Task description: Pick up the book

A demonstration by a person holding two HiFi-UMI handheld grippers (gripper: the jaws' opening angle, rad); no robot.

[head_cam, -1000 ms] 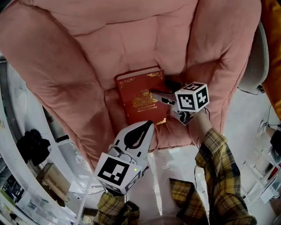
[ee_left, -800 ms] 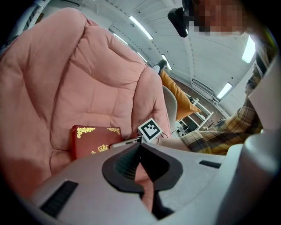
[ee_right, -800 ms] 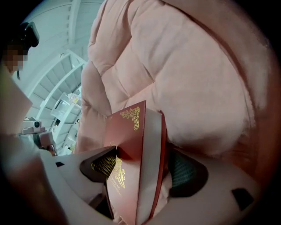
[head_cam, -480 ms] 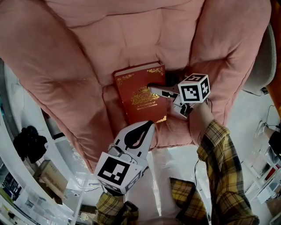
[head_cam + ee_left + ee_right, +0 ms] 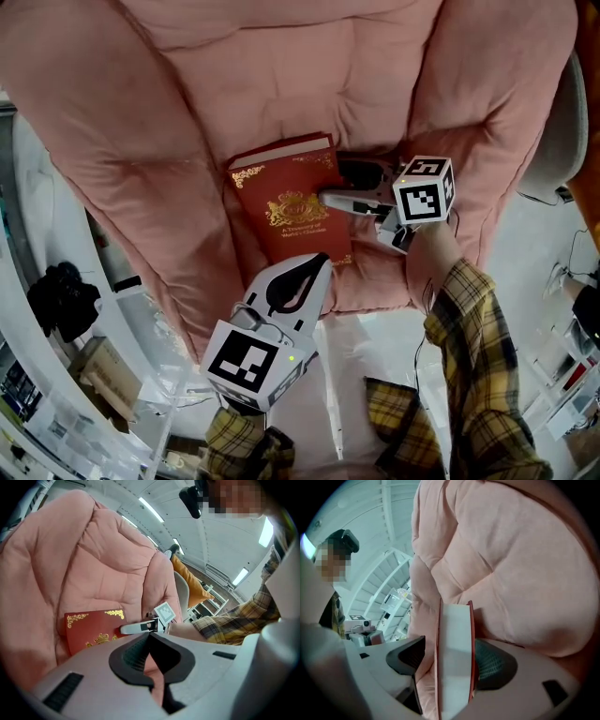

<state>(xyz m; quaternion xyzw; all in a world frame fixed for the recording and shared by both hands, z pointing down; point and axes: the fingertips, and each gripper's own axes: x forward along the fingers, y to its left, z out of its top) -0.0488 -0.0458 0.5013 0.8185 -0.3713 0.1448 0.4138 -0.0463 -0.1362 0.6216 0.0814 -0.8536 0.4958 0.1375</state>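
The red, gilt-stamped hardback book (image 5: 286, 202) lies on the quilted pink cushion (image 5: 281, 75) between the right gripper's (image 5: 450, 656) parted jaws, and only that gripper's view shows its white page edge, one ribbed pad touching a cover and the other just clear, while the left gripper's (image 5: 149, 635) jaws meet empty.

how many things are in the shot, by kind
red book: 1
grippers: 2, the left gripper and the right gripper
pink padded chair: 1
total: 4

Pink padded armchair (image 5: 281, 75), orange cushion (image 5: 191, 579)
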